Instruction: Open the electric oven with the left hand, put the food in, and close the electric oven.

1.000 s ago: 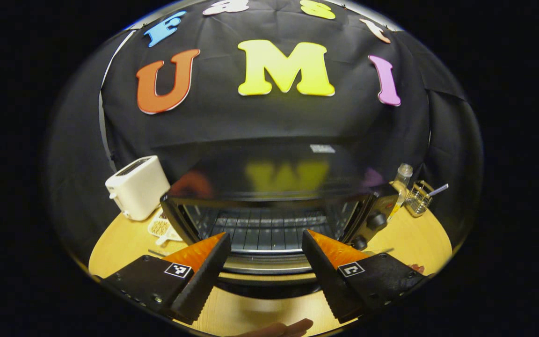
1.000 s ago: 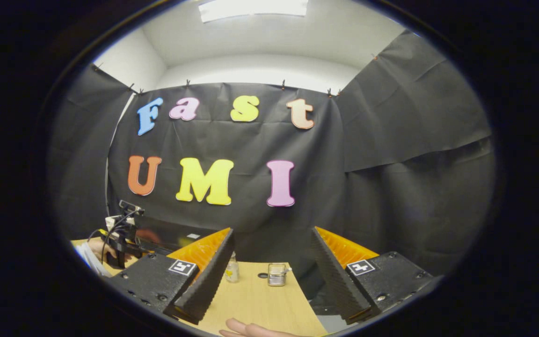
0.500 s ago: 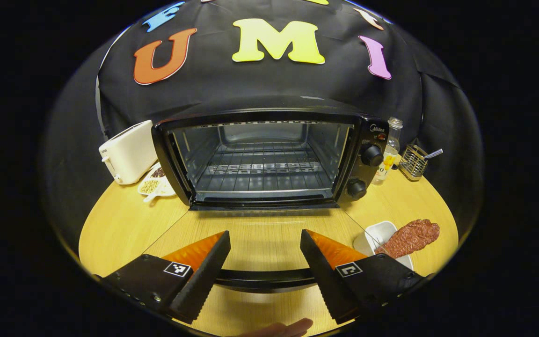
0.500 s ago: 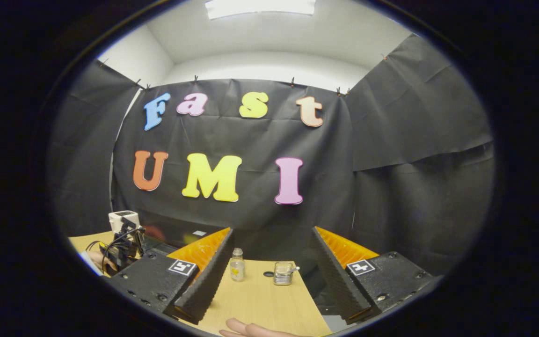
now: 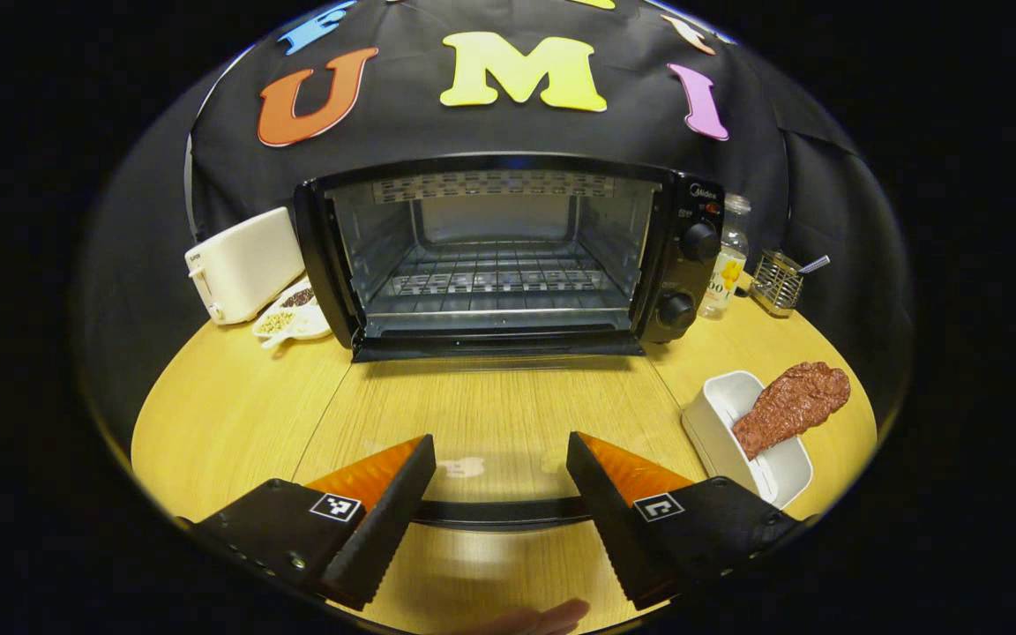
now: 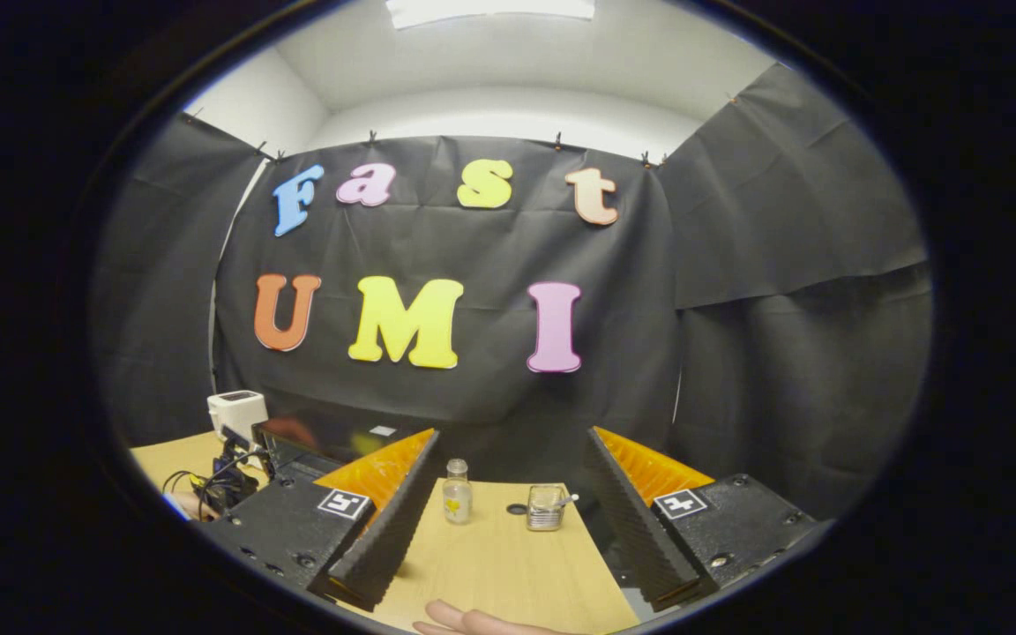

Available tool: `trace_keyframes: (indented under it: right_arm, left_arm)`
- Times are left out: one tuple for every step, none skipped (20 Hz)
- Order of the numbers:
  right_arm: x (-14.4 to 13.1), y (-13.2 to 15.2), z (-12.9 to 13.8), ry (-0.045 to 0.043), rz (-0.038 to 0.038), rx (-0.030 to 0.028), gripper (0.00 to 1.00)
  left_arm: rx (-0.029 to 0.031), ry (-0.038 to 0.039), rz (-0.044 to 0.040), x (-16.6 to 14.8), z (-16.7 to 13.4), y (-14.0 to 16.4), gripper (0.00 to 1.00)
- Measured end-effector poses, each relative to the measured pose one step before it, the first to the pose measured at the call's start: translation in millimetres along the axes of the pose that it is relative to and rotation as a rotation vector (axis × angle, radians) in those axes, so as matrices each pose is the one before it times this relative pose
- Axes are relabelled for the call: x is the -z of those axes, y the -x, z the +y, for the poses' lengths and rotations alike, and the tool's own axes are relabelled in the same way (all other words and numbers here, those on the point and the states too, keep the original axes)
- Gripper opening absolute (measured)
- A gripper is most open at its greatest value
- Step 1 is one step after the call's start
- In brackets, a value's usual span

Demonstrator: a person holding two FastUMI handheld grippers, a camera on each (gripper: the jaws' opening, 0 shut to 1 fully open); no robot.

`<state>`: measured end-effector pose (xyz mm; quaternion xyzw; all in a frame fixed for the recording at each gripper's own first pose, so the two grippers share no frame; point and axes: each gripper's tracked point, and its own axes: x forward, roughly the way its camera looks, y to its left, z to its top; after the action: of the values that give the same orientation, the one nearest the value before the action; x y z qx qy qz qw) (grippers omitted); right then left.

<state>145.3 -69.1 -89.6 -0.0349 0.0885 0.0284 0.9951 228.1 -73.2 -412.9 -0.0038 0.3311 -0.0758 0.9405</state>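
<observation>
Oven [image 5: 508, 256] door's flopped fully down, handle [image 5: 501, 511] sitting between the spread left gripper [image 5: 501, 494]. Right gripper [image 6: 512, 503] spread too, holding nothing. Meat [image 5: 790, 407] in its tray [image 5: 720, 423].

toaster [image 5: 243, 263] left | seed dish [image 5: 289, 317] beside it | bottle [image 5: 723, 265] and wire holder [image 5: 776, 284] right

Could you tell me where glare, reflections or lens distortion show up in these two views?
Left gripper view: the lowered glass oven door mirrors faint pale shapes near its handle, and the fisheye bows the table's edge into a curve. Right gripper view: a ceiling light is blown out white at the top, and the booth's wall bulges outward.
</observation>
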Motion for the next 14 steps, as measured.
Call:
trace_keyframes:
  right_arm:
    - [1.46,-1.73,1.63,-0.00060,0.00690,-0.00253,1.00]
    - [2.29,-1.32,1.44,-0.00093,0.00509,-0.00277,1.00]
    - [1.79,-1.20,1.47,-0.00073,0.00540,-0.00117,1.00]
    - [2.81,-0.96,1.40,-0.00081,0.00638,-0.00208,1.00]
    - [1.27,-1.55,0.79,-0.00301,0.00567,0.00073,1.00]
    - [1.80,-1.96,0.08,-0.00118,0.00924,0.00122,1.00]
    - [2.16,-2.31,-0.06,-0.00138,0.01028,0.00338,1.00]
    - [2.49,-1.82,-0.52,-0.00079,0.01016,0.00365,1.00]
    - [1.84,-2.77,0.40,0.00100,0.00992,0.00059,1.00]
    - [4.13,-3.15,1.60,0.00236,0.01576,-0.00105,1.00]
    - [3.88,-4.32,2.70,-0.00016,0.01742,-0.00731,1.00]
    - [7.07,-4.13,5.46,0.00018,0.02497,-0.01630,1.00]
    - [8.05,-6.15,5.03,-0.00258,0.03133,-0.01888,0.99]
    - [9.46,-7.10,4.20,-0.00968,0.03577,-0.01839,1.00]
  left_arm:
    - [0.00268,0.00369,-0.02920,-0.90,0.09,-0.52,0.97]
    - [0.00083,0.00194,-0.02505,0.18,0.24,-0.47,0.97]
    - [-0.00245,0.00012,-0.02513,-0.29,0.56,-0.04,0.96]
    - [-0.00253,-0.00489,-0.02183,-1.08,-0.68,0.03,0.96]
    - [-0.00386,-0.00526,-0.02056,-0.85,0.20,0.83,0.96]
    - [-0.00478,-0.00150,-0.01539,-1.22,0.37,1.09,0.96]
    - [-0.00679,-0.00549,-0.01423,-2.54,1.11,2.50,0.96]
    - [-0.01063,-0.00029,-0.00845,-1.72,1.57,1.98,0.96]
    - [-0.00398,0.00496,-0.01455,-3.62,0.50,3.53,0.96]
    - [-0.00060,0.01078,-0.01816,-6.80,-0.36,5.19,0.96]
    - [-0.00136,0.00679,-0.02669,-9.18,0.50,6.35,0.96]
    - [-0.00687,0.00205,-0.02376,-10.88,1.99,8.16,0.96]
    - [-0.01268,-0.00164,-0.02837,-13.40,3.30,10.43,0.96]
    - [-0.00777,-0.00103,-0.02198,-12.74,2.38,9.03,0.96]
